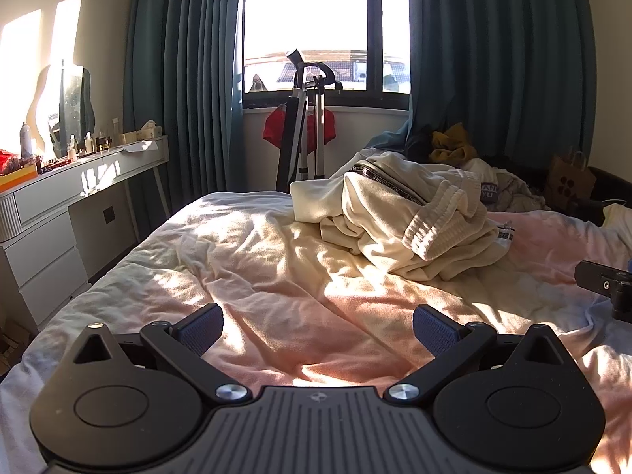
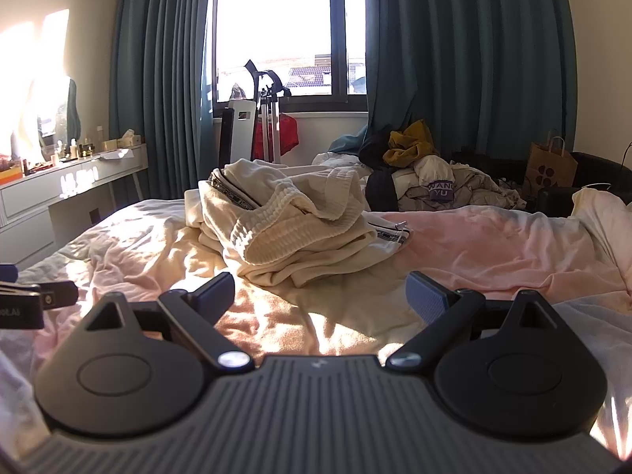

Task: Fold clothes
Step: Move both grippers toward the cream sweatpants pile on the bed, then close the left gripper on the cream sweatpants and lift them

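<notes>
A crumpled cream garment (image 1: 399, 217) with ribbed cuffs and a dark lettered band lies in a heap on the bed (image 1: 245, 260). It also shows in the right wrist view (image 2: 292, 217). My left gripper (image 1: 316, 326) is open and empty, low over the sheet, short of the garment and to its left. My right gripper (image 2: 320, 296) is open and empty, just in front of the garment. Part of the right gripper (image 1: 608, 288) shows at the right edge of the left wrist view. Part of the left gripper (image 2: 27, 300) shows at the left edge of the right wrist view.
A pile of other clothes (image 2: 426, 173) lies at the far side of the bed by the teal curtains (image 2: 466, 55). A white dresser (image 1: 79, 197) with bottles stands left. A folded metal stand (image 1: 304, 134) leans under the window. A paper bag (image 2: 551, 166) stands far right.
</notes>
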Demonstrator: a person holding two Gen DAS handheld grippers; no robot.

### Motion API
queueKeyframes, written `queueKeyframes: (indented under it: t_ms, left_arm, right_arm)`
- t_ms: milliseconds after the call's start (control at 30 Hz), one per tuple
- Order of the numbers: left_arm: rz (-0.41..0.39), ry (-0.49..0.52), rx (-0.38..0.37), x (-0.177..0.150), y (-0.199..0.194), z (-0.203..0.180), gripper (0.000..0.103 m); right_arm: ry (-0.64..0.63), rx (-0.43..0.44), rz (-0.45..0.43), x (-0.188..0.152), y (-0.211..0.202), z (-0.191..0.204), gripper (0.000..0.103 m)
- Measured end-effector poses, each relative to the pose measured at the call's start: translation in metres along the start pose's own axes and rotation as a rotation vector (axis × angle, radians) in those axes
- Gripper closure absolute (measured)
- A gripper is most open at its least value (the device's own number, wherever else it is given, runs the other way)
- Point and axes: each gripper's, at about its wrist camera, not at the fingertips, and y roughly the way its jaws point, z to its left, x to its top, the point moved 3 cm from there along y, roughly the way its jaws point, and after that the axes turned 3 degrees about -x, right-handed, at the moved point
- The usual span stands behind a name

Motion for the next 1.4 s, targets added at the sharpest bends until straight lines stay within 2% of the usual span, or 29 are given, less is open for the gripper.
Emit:
queueKeyframes:
  t_ms: [233,633,733,900,1033,1233,1400]
  left_arm:
    - [-0.015,-0.030,-0.061,-0.001,0.000,-0.003,0.000]
    - [-0.082,0.001,-0.076,-0.009,0.002,-0.020,0.000]
    - [-0.086,0.005,-0.110,-0.012,0.003,-0.024,0.000]
    - [-0.058,-0.004,-0.112,-0.009,0.008,-0.030,0.000]
    - [-0.018,0.042,-0.106,-0.003,0.030,-0.046,0.001]
    - [0.050,0.062,-0.174,0.011,0.094,-0.076,0.007]
    - [0.030,0.073,-0.158,0.033,0.157,-0.103,0.015]
  right_arm:
    - [0.006,-0.009,-0.002,0.000,0.001,-0.003,0.008]
    - [0.003,-0.020,-0.014,0.002,-0.003,-0.007,0.008]
    - [0.022,-0.017,-0.004,0.004,-0.006,-0.011,0.008]
    - [0.074,0.004,-0.008,0.011,-0.021,-0.019,0.008]
    - [0.104,0.002,-0.011,0.014,-0.031,-0.028,0.008]
    - [0.180,0.025,-0.025,0.016,-0.035,-0.048,0.008]
    - [0.199,0.005,-0.017,0.009,-0.023,-0.059,0.008]
